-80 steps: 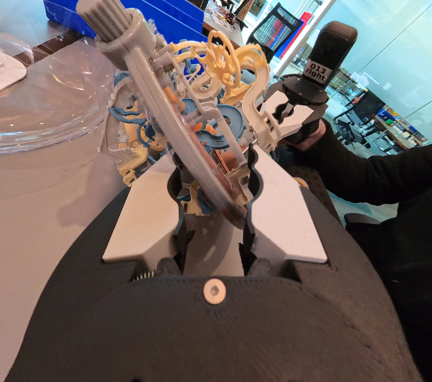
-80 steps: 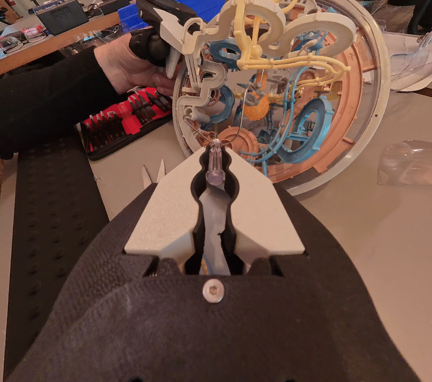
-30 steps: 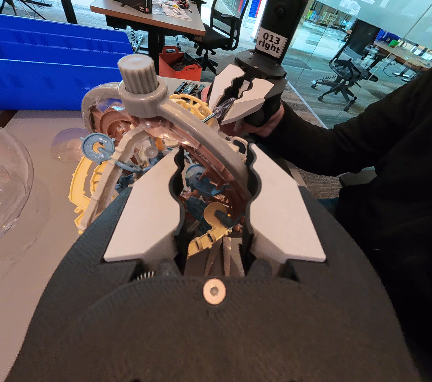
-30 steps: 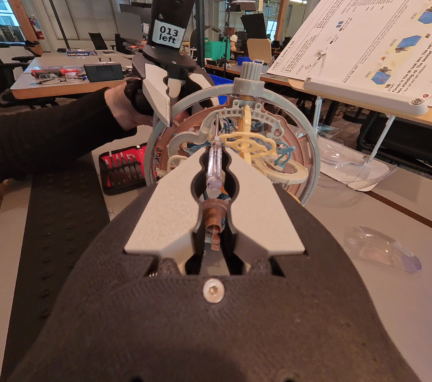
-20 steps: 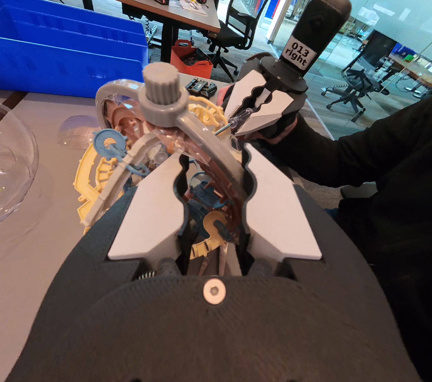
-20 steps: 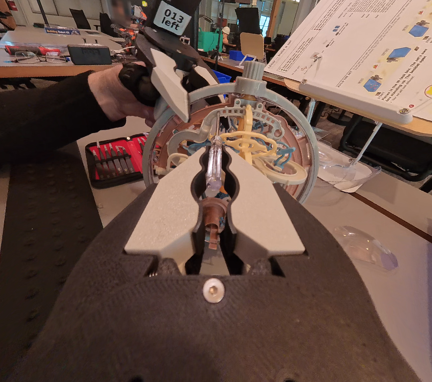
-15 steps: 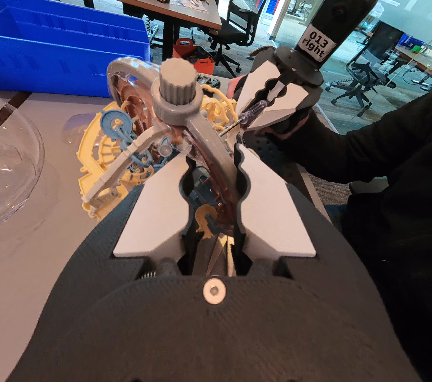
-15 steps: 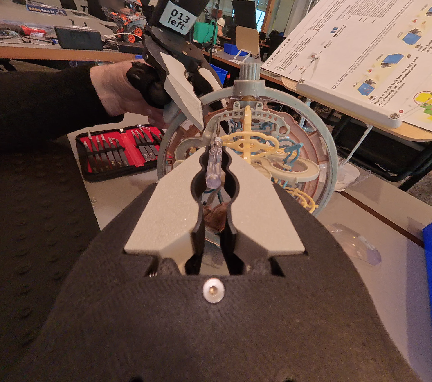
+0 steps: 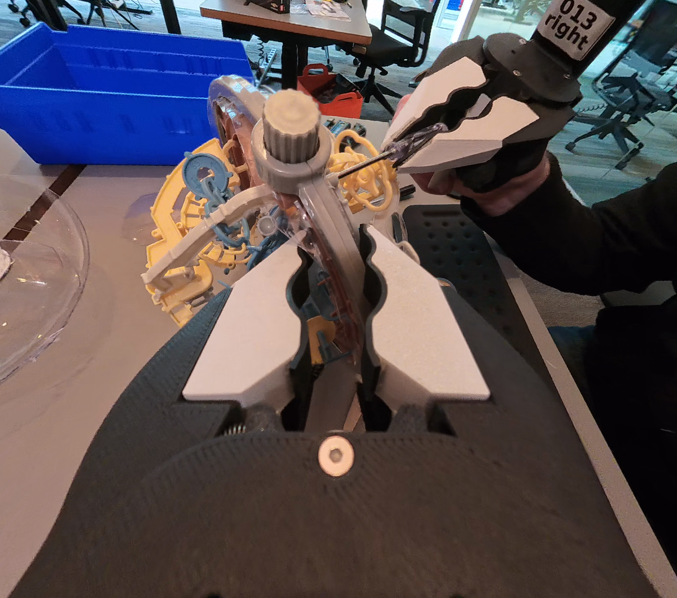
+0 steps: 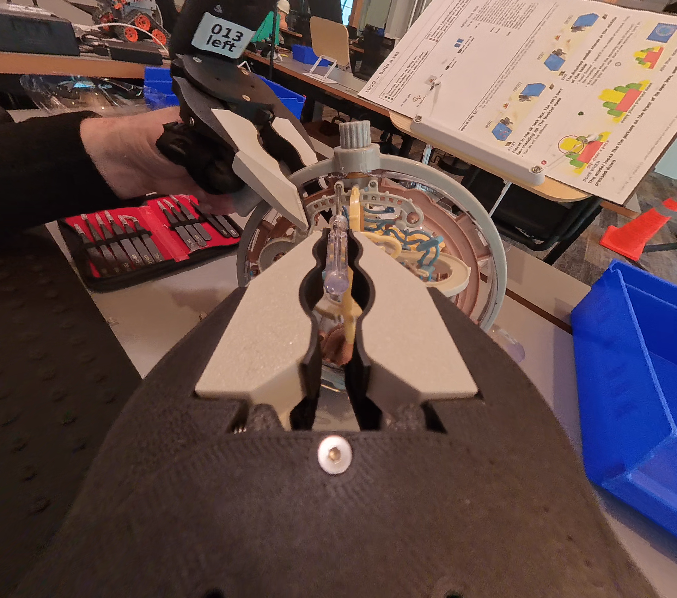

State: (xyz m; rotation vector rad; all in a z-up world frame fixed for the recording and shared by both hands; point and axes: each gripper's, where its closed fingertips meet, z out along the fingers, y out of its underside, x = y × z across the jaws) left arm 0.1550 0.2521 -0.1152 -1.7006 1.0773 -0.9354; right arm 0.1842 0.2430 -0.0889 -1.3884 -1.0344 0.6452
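**Two tongs at work on a marble-maze globe**

In the left wrist view, our left tongs are pinching the grey ring of a ball-shaped plastic maze, which stands upright on the pale table beside a clear dome and in front of a blue bin. A ribbed grey knob crowns the ring. Across from us the right tongs are pressed onto a small clear-handled screwdriver, whose tip sits just under the knob. We judge the ring the stiffest place to hold; the cream, yellow and blue tracks look thin and easy to snap, and the whole thing seems light.

In the right wrist view, our right tongs grip the screwdriver, its shaft reaching a screw near the ring's top. The maze shows brown rails around looping tracks. The left tongs clamp the ring's upper left. A red tweezer case lies behind, and a printed sheet on a stand leans at the right.
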